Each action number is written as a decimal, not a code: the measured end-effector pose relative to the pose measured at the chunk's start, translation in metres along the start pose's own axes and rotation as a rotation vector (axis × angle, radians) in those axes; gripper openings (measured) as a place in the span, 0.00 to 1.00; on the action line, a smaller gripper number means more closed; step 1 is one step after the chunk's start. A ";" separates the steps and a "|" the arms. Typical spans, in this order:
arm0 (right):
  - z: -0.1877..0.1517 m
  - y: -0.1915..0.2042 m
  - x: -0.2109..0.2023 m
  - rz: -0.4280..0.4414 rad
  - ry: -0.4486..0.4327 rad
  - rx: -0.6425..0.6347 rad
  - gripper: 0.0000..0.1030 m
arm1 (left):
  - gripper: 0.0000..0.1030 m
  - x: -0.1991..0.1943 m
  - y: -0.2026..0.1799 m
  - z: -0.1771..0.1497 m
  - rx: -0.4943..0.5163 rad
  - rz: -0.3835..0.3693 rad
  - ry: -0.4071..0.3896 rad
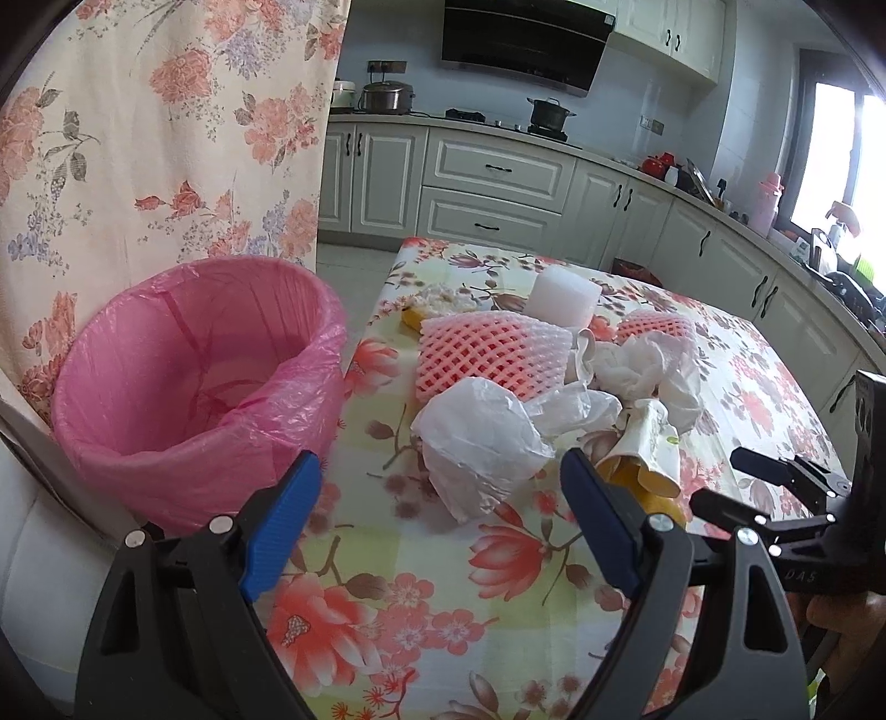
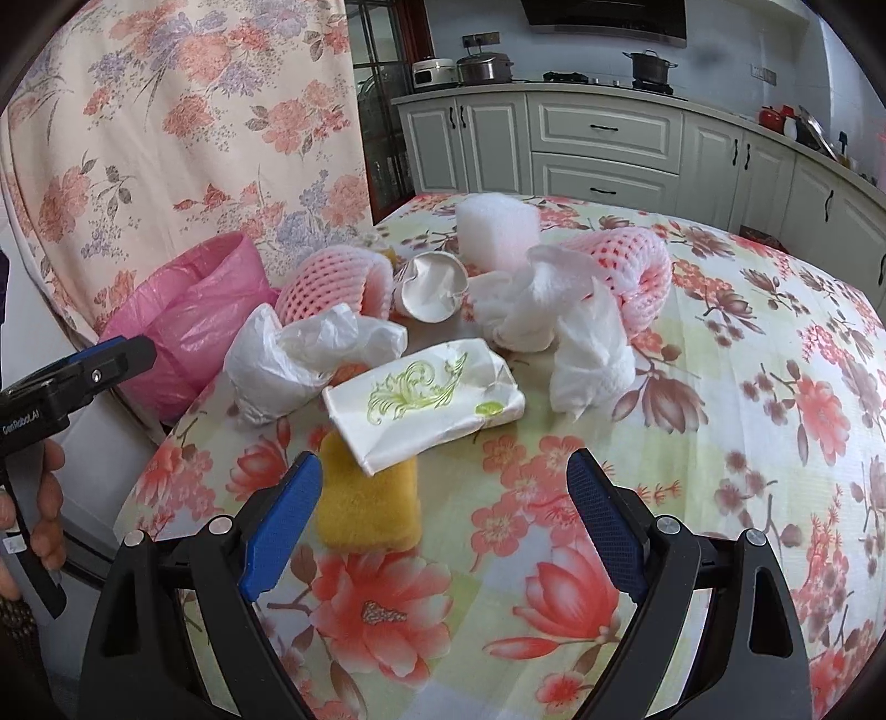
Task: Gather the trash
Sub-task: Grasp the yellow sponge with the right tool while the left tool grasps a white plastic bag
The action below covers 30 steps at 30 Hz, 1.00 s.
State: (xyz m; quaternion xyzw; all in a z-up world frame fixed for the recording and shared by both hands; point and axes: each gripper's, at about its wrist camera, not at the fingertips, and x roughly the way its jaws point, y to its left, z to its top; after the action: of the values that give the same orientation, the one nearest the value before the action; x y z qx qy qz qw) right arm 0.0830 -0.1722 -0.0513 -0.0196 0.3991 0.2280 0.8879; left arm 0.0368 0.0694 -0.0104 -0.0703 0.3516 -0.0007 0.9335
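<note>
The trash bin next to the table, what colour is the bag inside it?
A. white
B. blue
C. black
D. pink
D: the trash bin beside the table is lined with a pink plastic bag that folds over its rim.

I'm in a kitchen: pale cabinets point(image 1: 493, 166), black range hood point(image 1: 526, 44), floral curtain point(image 1: 166, 127), bright window point(image 1: 841, 155) at right.

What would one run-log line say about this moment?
task: collect trash | left hand-held gripper: open, empty | right hand-held gripper: open, empty | trash pile: on table | pink-lined bin: beside table
</note>
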 end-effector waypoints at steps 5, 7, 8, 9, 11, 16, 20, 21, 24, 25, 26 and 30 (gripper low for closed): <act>-0.008 0.018 0.014 0.008 0.037 -0.045 0.82 | 0.81 0.004 -0.001 -0.001 -0.008 -0.012 0.009; -0.009 0.024 0.020 0.008 0.053 -0.062 0.82 | 0.79 0.007 -0.001 -0.001 -0.008 -0.016 0.014; -0.009 0.026 0.023 0.006 0.059 -0.068 0.80 | 0.78 0.008 -0.001 -0.001 -0.009 -0.019 0.016; -0.010 0.029 0.026 0.002 0.064 -0.075 0.78 | 0.78 0.009 -0.001 -0.001 -0.011 -0.022 0.018; -0.011 0.032 0.033 0.001 0.085 -0.087 0.70 | 0.77 0.011 0.000 -0.001 -0.014 -0.027 0.021; -0.015 0.035 0.043 0.025 0.119 -0.089 0.46 | 0.77 0.017 -0.003 0.000 -0.015 -0.043 0.031; -0.015 0.032 0.038 0.035 0.102 -0.079 0.45 | 0.77 0.028 -0.007 0.000 -0.013 -0.057 0.050; -0.014 0.030 0.037 0.034 0.096 -0.075 0.45 | 0.77 0.032 -0.008 0.000 -0.016 -0.063 0.055; -0.012 0.027 0.030 0.033 0.075 -0.061 0.45 | 0.77 0.043 -0.011 0.002 -0.022 -0.075 0.073; -0.011 0.025 0.027 0.034 0.069 -0.056 0.45 | 0.77 0.046 -0.011 0.002 -0.024 -0.077 0.078; -0.009 0.024 0.025 0.033 0.063 -0.052 0.45 | 0.77 0.050 -0.012 0.003 -0.025 -0.075 0.082; -0.002 0.022 0.011 0.040 0.028 -0.036 0.45 | 0.79 0.066 -0.013 0.008 -0.039 -0.080 0.102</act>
State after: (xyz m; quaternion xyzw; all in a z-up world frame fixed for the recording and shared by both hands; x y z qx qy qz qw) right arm 0.0790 -0.1488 -0.0577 -0.0309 0.4076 0.2525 0.8770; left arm 0.0917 0.0545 -0.0462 -0.1023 0.3957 -0.0347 0.9120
